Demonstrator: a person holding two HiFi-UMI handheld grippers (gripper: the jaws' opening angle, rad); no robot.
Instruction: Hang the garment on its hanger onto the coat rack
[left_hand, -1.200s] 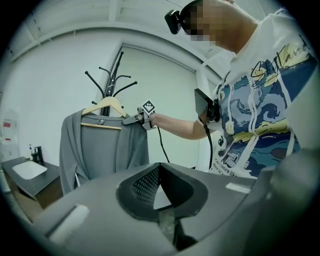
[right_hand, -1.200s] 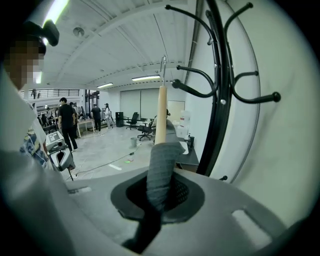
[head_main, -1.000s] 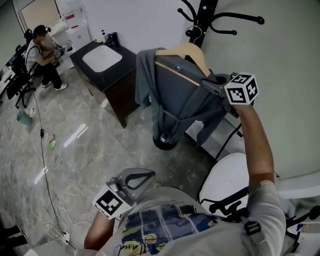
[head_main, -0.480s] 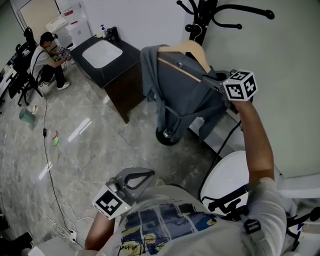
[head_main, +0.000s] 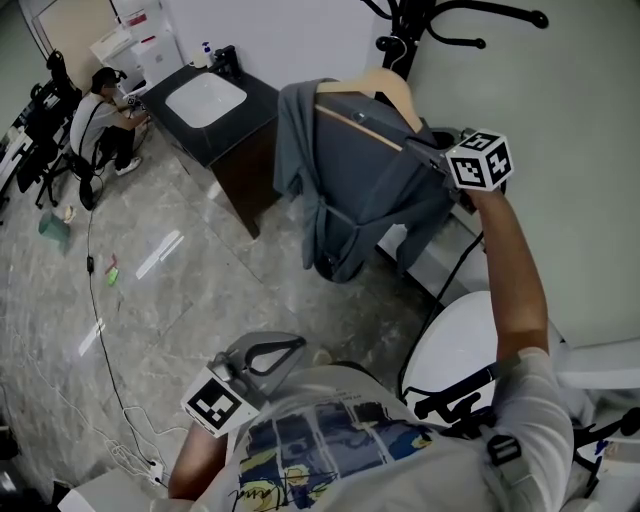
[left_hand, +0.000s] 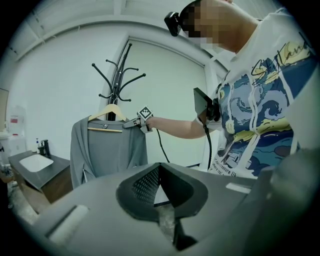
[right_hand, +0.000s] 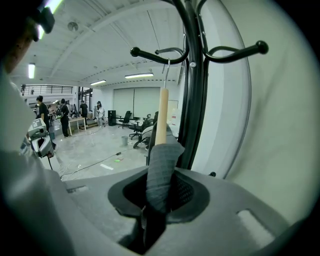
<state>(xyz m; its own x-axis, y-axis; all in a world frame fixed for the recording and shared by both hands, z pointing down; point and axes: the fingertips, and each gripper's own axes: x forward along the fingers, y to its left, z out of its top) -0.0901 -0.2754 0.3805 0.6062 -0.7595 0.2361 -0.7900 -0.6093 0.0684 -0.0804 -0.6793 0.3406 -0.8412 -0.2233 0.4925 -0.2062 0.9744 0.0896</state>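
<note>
A grey garment (head_main: 350, 180) hangs on a wooden hanger (head_main: 375, 85) whose wire hook sits over a lower arm of the black coat rack (head_main: 420, 20). My right gripper (head_main: 425, 150) is at the garment's right shoulder. In the right gripper view its jaws are opening, and the cloth-covered hanger end (right_hand: 160, 175) stands loosely between them below the bare wood (right_hand: 161, 115) and beside the rack pole (right_hand: 192, 100). My left gripper (head_main: 285, 352) stays low near the person's chest, shut and holding nothing. The left gripper view shows the garment (left_hand: 107, 150) from afar.
A dark cabinet with a white basin (head_main: 205, 105) stands left of the rack. A person (head_main: 105, 115) crouches at the far left. A white round seat (head_main: 460, 350) sits under my right arm. Cables (head_main: 100, 330) trail over the marble floor. A pale wall lies close behind the rack.
The hanger and garment have shifted slightly up and toward the rack, and the garment now hides the rack's base. The left gripper has stayed in place.
</note>
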